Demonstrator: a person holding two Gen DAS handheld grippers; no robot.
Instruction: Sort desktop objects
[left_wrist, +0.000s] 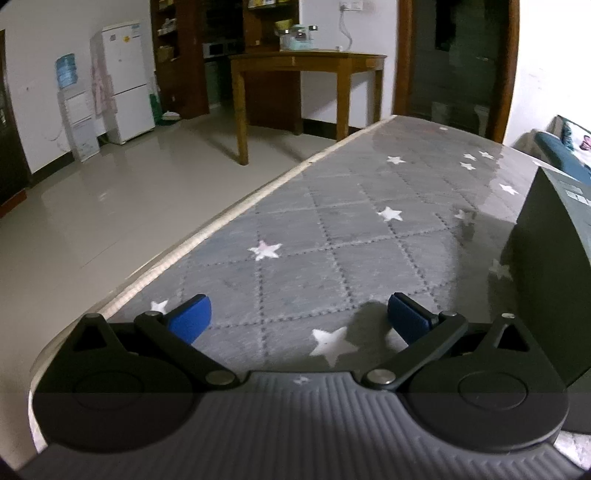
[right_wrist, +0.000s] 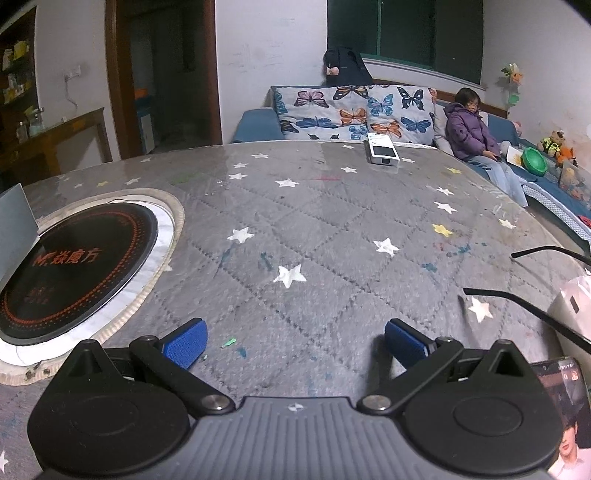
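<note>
Left tongs (left_wrist: 299, 315) spread wide, nothing between blue pads (left_wrist: 190, 317), low over star-patterned table (left_wrist: 332, 240). Only bare grey cover ahead; dark grey box (left_wrist: 554, 266) at right edge of left view, just beside right pad. Wooden side table (left_wrist: 306, 62) and fridge (left_wrist: 127, 81) far off at top of frame, not relevant.

Right tongs (right_wrist: 295, 341) also wide, gripping nothing, hovering over table cover. Round black induction plate (right_wrist: 74, 258) set into table at left of frame. Objects to sort: white device (right_wrist: 382, 153) at upper centre near far table edge, well apart from tongs; glasses (right_wrist: 535, 306) at right, black temples reaching into frame; white box (right_wrist: 570, 306) at right edge, touching or just beside glasses, cannot tell which; phone (right_wrist: 565, 391) with lit screen at lower right, partly hidden behind tongs body. Small green scrap (right_wrist: 229, 342) just ahead between pads.

Likely at start, nothing picked. Nearest targets at right of right view: swing right tongs that way, line pads across glasses frame rather than thin temple, close gently, avoid knocking white box. Keep left tongs clear of dark grey box.
</note>
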